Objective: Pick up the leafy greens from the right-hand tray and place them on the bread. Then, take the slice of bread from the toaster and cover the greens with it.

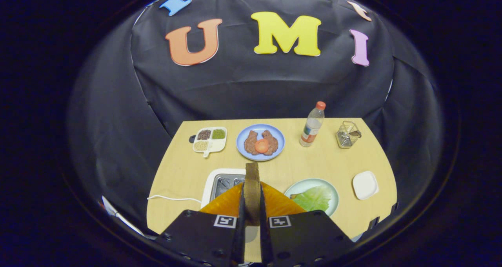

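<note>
Bread slice (252,188), brown-crusted and seen edge-on, stands upright between the gripper (252,216) fingers; the jaws are closed nearly together, both pressing its flat faces. Its lower end is lost between the fingers, and its top edge rises at 12 o'clock from them.

At 11 o'clock from the jaws sits the white plastic toaster (219,182) on the pale wooden table (333,161); its near half is covered by the fingers, and one dark slot shows. A thin white cord (172,198) trails from it toward 9 o'clock.

At 2 o'clock from the jaws lies the pale green round plate (313,184) holding the crinkled green lettuce leaf (313,198); the plate's near rim is cut off by the right finger. Whether another slice of bread lies beneath the leaf cannot be made out.

Beyond the slice, at 12 o'clock, a blue round plate (260,142) carries two brown meat patties with an orange-red slice on top. At 11 o'clock from it is a white divided dish (210,140) of grains. At 1 o'clock stands a clear plastic bottle with an orange cap (312,125), then a small wire-mesh basket (347,134). A small white square dish (365,185) rests at 3 o'clock from the lettuce plate.
</note>
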Demonstrator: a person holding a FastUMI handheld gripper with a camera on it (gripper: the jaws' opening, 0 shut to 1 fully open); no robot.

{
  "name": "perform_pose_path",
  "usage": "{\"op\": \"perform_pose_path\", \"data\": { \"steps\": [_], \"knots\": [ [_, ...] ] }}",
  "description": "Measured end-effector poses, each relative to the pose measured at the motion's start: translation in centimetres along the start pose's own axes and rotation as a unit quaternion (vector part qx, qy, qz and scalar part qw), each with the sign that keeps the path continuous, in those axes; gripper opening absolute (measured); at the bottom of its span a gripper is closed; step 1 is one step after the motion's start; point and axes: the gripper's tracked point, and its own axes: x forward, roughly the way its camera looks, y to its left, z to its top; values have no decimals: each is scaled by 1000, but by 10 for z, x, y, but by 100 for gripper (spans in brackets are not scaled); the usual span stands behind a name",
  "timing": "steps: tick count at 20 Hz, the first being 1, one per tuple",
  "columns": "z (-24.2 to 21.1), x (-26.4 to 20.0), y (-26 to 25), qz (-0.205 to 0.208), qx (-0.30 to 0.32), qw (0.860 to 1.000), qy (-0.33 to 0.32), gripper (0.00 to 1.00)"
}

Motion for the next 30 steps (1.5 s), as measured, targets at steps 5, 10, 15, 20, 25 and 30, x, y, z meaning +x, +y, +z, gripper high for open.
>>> {"op": "perform_pose_path", "data": {
  "steps": [5,10,15,20,25,30],
  "knots": [
    [-8,4,-44,-12,33,999,14,16],
    [-41,35,-83,-38,33,997,52,16],
    [-64,68,-96,-36,20,997,58,16],
    [-83,100,-106,-28,15,997,71,16],
    [-88,130,-124,-1,23,998,60,16],
    [-96,137,-155,-6,27,997,71,18]
  ]
}}
